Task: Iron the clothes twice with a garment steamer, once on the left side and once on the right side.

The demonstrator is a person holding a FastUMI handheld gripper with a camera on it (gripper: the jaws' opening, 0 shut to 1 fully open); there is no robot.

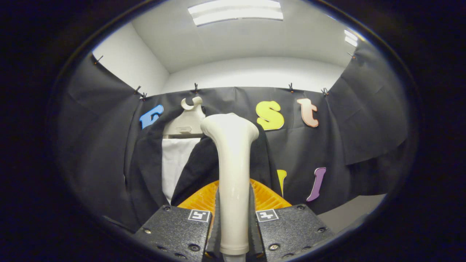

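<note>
We see our gripper closed around the garment steamer, its two fingers pressing against either side of the cream handle, so that the handle fills the narrow gap between them. The steamer stands upright from the fingers, a smooth, glossy, pale stem that rises straight ahead of us and flares at its top into a broad rounded head. Just behind the handle, and directly beyond the fingers, we make out a ribbed orange piece that fans out to both sides of the stem; we cannot tell what it belongs to. Beyond the steamer hangs the clothing: a black jacket on a cream hanger, with a white shirt front showing between its open lapels. The garment hangs slightly to the left of the steamer's line, and the flared head stands in front of the jacket's right lapel; we cannot tell whether the head touches the fabric or is held just short of it. The hanger's hook curls upward above the collar, level with the top of the black cloth wall that stands behind everything. Above that cloth we see a white wall and a ceiling with lit light panels.
</note>
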